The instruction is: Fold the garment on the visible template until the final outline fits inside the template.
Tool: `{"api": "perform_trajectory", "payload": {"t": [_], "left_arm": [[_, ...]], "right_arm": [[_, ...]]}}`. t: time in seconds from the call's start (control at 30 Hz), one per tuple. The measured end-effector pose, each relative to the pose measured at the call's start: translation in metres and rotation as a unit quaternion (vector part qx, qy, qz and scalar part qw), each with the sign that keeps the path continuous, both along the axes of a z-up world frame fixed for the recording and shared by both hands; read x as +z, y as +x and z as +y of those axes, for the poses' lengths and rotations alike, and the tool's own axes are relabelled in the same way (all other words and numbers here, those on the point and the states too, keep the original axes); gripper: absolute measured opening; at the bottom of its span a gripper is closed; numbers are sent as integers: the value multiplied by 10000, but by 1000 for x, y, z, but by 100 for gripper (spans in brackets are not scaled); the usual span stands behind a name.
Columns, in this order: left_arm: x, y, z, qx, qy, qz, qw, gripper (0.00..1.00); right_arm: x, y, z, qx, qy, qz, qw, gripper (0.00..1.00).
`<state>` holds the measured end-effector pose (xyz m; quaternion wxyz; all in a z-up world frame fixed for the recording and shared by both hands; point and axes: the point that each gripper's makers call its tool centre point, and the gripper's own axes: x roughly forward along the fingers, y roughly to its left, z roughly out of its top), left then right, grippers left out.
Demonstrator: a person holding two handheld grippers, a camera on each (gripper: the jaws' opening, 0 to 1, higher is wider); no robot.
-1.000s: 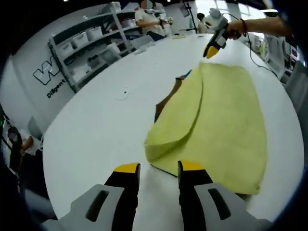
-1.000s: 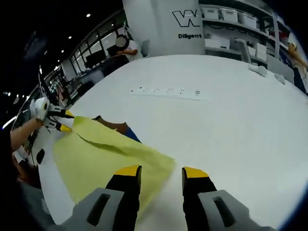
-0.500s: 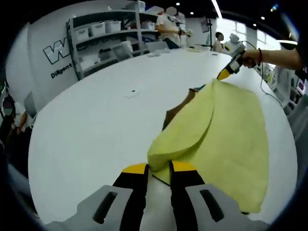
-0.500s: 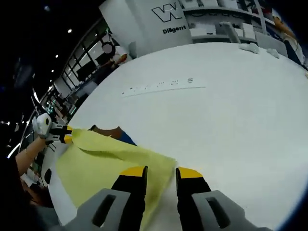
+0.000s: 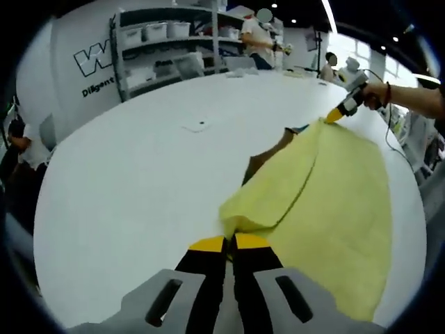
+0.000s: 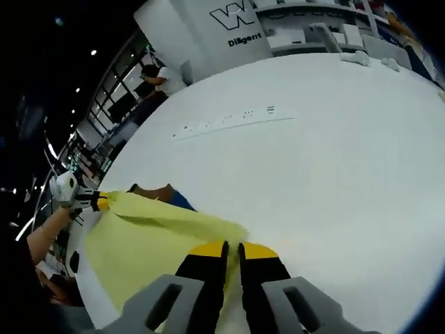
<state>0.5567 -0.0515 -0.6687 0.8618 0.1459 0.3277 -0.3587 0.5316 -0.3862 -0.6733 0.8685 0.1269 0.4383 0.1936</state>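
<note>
White tabletop [image 5: 125,181] stretches before us, where we have the left gripper [image 5: 229,243] pinched on the near corner of the yellow garment [image 5: 334,202] and the right gripper [image 6: 231,247] pinched on its far corner, brown template [image 5: 268,154] peeking out beneath.

Yellow garment [image 5: 334,188] lies partly folded over brown template [image 5: 268,154].

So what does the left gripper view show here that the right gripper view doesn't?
Left gripper view: shelves with bins and a person standing behind the table. Right gripper view: a long white strip lying on the table. Both show the yellow garment on the white table, brown and blue edges of the template peeking out beside it, and each hand-held gripper closed on a garment corner.
</note>
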Motion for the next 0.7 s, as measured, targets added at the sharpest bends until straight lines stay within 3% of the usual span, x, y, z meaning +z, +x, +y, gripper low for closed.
{"api": "perform_trajectory", "payload": {"t": [0.27,0.57,0.7], "left_arm": [[12,-3,1,150,-94,1,9998,1],[44,-11,2,220,-521,-187,9982,1],[50,-11,11,452,-724,-204,9961,1]], "right_arm": [[16,1,2,61,-18,-220,9997,0],[47,2,9,212,-70,-469,9986,0],[60,6,12,214,-60,-604,9979,0]]}}
